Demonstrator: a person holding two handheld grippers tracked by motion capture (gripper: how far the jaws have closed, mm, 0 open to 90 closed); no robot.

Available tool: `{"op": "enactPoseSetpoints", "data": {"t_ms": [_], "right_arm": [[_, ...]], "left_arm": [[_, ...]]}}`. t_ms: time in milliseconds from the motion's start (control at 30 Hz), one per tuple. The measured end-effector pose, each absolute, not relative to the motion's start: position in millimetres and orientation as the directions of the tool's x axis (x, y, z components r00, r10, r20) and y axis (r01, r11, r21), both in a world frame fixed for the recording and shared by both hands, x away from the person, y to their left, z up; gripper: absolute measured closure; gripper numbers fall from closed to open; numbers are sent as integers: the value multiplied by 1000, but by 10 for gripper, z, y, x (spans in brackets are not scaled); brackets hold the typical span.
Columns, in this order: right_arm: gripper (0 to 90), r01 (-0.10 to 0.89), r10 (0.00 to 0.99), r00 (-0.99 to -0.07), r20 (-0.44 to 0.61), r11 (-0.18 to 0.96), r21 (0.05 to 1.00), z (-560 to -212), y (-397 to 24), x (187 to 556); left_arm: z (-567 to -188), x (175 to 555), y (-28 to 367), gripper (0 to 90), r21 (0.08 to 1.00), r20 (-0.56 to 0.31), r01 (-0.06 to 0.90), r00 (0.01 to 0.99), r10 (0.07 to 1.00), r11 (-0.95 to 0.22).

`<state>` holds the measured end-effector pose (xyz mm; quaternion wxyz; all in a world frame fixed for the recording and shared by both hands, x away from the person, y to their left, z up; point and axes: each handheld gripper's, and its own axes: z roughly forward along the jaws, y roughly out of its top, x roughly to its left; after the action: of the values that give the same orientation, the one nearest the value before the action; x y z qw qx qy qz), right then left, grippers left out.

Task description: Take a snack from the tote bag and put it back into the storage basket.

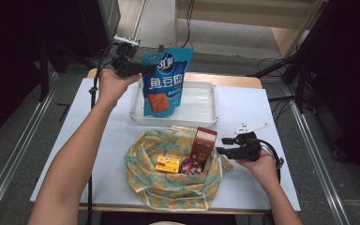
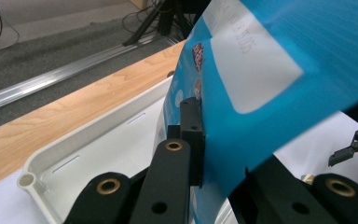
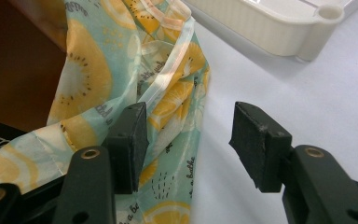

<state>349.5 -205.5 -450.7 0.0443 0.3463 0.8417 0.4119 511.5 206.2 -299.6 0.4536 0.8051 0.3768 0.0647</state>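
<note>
Jaws of the left gripper [image 1: 138, 69] pinch the blue pouch [image 1: 164, 82] upright over the white tray [image 1: 205, 111], while the right gripper [image 1: 221, 145] rests with jaws apart beside the fruit-print bag [image 1: 168, 187].

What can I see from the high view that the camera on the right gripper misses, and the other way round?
The high view alone takes in the left gripper clamped on a blue snack pouch that hangs over the white tray, plus a brown carton, a yellow box and a round red tin inside the fruit-print bag. The right gripper view alone shows up close that the right gripper is open, one pad touching the bag's edge. Both share the bag, the tray's corner and the white table.
</note>
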Motion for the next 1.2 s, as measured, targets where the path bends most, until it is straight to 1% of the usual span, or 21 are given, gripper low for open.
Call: {"op": "enactPoseSetpoints", "data": {"t_ms": [233,333,467,533,667,733,767,867,900,933,967,1100,1200], "right_arm": [[472,544,616,-759,211,422,725,-4514,-2049,3501],[472,545,617,-758,211,423,724,-4516,-2046,3502],[472,542,616,-760,207,426,724,-4513,-2049,3498],[472,547,618,-757,213,422,723,-4511,-2054,3495],[472,547,618,-757,213,422,722,-4515,-2055,3500],[472,546,616,-759,210,426,722,-4517,-2055,3500],[472,546,616,-759,210,426,722,-4517,-2055,3500],[472,548,617,-758,213,424,721,-4513,-2055,3493],[472,548,617,-758,212,424,721,-4514,-2055,3493],[473,548,619,-757,212,425,720,-4514,-2056,3493],[473,548,619,-757,212,425,720,-4514,-2056,3493],[473,551,617,-756,217,421,721,-4515,-2056,3493],[472,549,617,-757,216,421,722,-4516,-2058,3495]], "left_arm": [[-3061,5097,2008,882,784,-238,538,722,650,-310],[-3116,5080,1929,869,766,-213,529,745,633,-365],[-3181,5055,1900,861,771,-248,536,750,613,-344],[-3216,5027,1914,840,770,-276,544,755,595,-333],[-3239,4994,1930,819,773,-272,541,755,597,-332],[-3244,4977,1936,774,763,-275,550,751,601,-338],[-3247,4966,1942,774,766,-268,546,751,603,-340],[-3266,4941,1988,672,763,-298,562,745,596,-320],[-3272,4927,2003,636,758,-295,566,740,605,-323],[-3293,4885,2024,615,755,-268,561,737,620,-340],[-3293,4885,2024,597,755,-268,561,737,620,-340],[-3327,4818,2081,572,755,-269,564,731,627,-335],[-3341,4758,2107,560,758,-234,547,736,636,-354]]}}
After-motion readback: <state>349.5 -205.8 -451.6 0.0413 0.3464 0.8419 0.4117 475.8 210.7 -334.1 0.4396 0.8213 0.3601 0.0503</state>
